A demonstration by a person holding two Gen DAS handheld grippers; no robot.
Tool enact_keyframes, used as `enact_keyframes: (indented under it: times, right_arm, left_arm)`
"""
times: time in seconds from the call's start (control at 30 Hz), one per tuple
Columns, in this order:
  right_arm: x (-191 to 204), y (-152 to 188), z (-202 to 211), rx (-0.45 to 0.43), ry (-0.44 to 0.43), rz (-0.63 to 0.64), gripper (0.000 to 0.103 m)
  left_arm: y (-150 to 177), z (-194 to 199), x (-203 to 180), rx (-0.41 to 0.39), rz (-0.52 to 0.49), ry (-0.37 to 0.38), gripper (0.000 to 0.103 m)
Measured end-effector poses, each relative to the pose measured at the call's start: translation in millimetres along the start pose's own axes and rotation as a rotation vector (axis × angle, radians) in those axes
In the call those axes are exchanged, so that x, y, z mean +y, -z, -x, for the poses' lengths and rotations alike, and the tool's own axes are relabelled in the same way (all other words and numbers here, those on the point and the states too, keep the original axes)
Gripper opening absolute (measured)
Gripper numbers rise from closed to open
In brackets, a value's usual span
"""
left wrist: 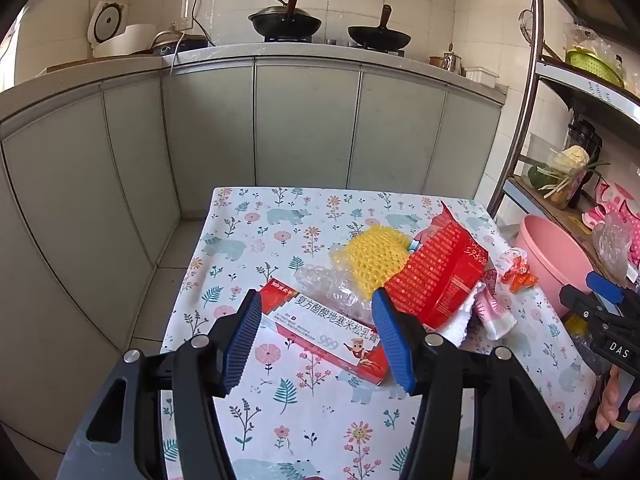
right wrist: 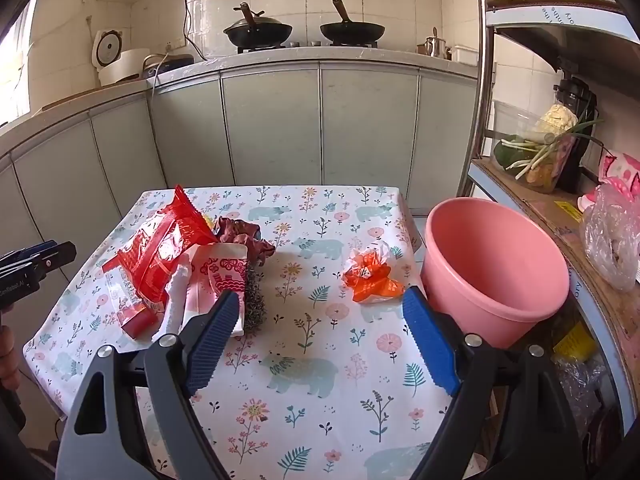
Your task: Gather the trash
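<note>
A heap of trash lies on the floral table (right wrist: 320,400). In the left wrist view my left gripper (left wrist: 318,336) hovers open over a white and red medicine box (left wrist: 324,332), which lies between its blue pads with neither pad touching it. Behind the box are clear bubble wrap (left wrist: 328,288), a yellow foam net (left wrist: 372,260) and a red snack bag (left wrist: 440,272). My right gripper (right wrist: 320,340) is wide open and holds nothing; an orange wrapper (right wrist: 372,280) lies just beyond it. A pink bucket (right wrist: 496,264) stands right of the table. A steel scrubber (right wrist: 254,300) lies by the right gripper's left pad.
A white and red paper bag (right wrist: 216,280) and a dark red crumpled piece (right wrist: 244,236) lie in the heap. A metal shelf rack (right wrist: 484,120) with vegetables stands at the right. Grey cabinets (right wrist: 272,128) with woks on the counter run behind the table. Tiled floor (left wrist: 172,272) lies to the left.
</note>
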State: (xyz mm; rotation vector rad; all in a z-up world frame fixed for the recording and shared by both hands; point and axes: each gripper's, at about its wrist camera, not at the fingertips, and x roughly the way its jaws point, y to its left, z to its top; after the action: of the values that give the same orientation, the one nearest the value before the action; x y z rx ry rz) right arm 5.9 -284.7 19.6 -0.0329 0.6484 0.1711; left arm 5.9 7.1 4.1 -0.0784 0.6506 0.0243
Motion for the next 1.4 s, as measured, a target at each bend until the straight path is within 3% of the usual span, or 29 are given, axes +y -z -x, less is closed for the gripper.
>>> enact_keyframes:
  times: [0.73, 1.4]
  right_arm:
    - [2, -1, 0, -0.002, 0.002, 0.006, 0.084]
    - [-5, 0, 9, -0.049, 0.010, -0.024, 0.084]
  left_arm:
    - [3, -1, 3, -0.002, 0.002, -0.001, 0.057]
    - [3, 9, -4, -0.054, -0.004, 0.033, 0.057]
